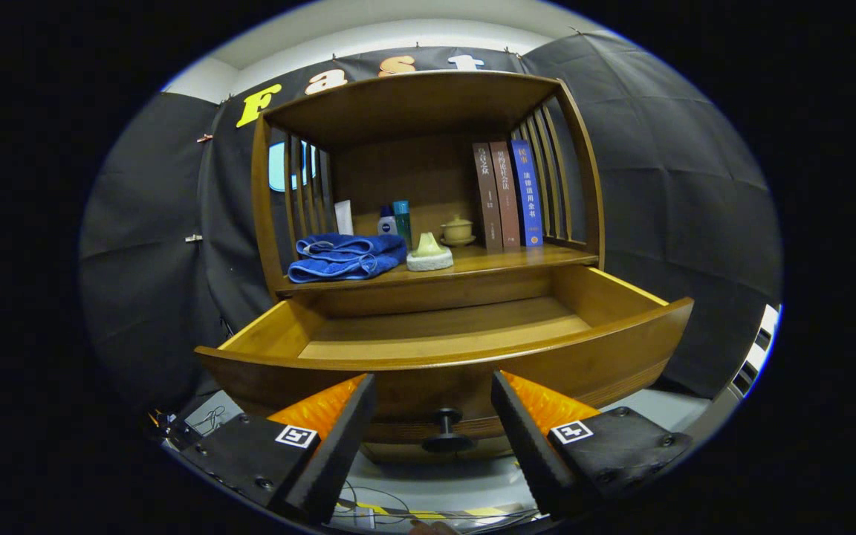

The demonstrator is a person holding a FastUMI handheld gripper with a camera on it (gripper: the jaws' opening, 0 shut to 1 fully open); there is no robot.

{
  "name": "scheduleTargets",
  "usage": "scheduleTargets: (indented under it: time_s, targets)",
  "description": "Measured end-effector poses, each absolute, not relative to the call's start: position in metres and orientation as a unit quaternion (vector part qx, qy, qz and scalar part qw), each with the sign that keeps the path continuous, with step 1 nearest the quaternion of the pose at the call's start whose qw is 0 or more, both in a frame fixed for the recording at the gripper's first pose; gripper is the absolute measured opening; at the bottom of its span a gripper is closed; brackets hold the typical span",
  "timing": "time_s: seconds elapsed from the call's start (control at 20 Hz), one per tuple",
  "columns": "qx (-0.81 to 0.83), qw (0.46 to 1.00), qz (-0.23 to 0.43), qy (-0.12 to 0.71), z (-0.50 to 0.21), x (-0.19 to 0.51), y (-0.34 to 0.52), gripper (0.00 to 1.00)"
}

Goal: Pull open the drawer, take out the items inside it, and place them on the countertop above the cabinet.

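The gripper (434, 416) has its fingers apart, gripping nothing, with the drawer knob (446, 429) between them. Just beyond, the drawer (443, 338) is pulled open, its wooden floor bare. On the worktop (517, 258) farther back lie a folded blue towel (346, 257), bottles (395, 220), a small lidded pot (458, 230) and upright books (507, 195).

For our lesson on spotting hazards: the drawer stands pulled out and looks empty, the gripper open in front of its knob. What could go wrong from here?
1. The drawer hangs far out of the cabinet; a further pull on the knob might tip or drop it.
2. The open gripper straddles the knob closely, so a forward move could knock the drawer front.
3. The blue towel lies at the countertop's front edge and might slide off if nudged.
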State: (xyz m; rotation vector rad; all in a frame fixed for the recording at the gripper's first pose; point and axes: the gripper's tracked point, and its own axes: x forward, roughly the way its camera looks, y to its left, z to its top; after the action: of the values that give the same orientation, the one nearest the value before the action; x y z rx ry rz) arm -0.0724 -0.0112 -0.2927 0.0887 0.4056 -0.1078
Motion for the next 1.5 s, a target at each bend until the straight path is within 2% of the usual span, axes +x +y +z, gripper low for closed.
scheduleTargets:
  time_s: [0.4, 1.05, 1.5]
  targets:
    - [0.044, 0.976, -0.057, 0.207, -0.3, -0.058, -0.013, 0.99]
    - [0.043, 0.976, -0.062, 0.207, -0.32, 0.067, -0.026, 0.99]
    - [0.047, 0.975, -0.062, 0.207, -0.329, 0.108, -0.031, 0.99]
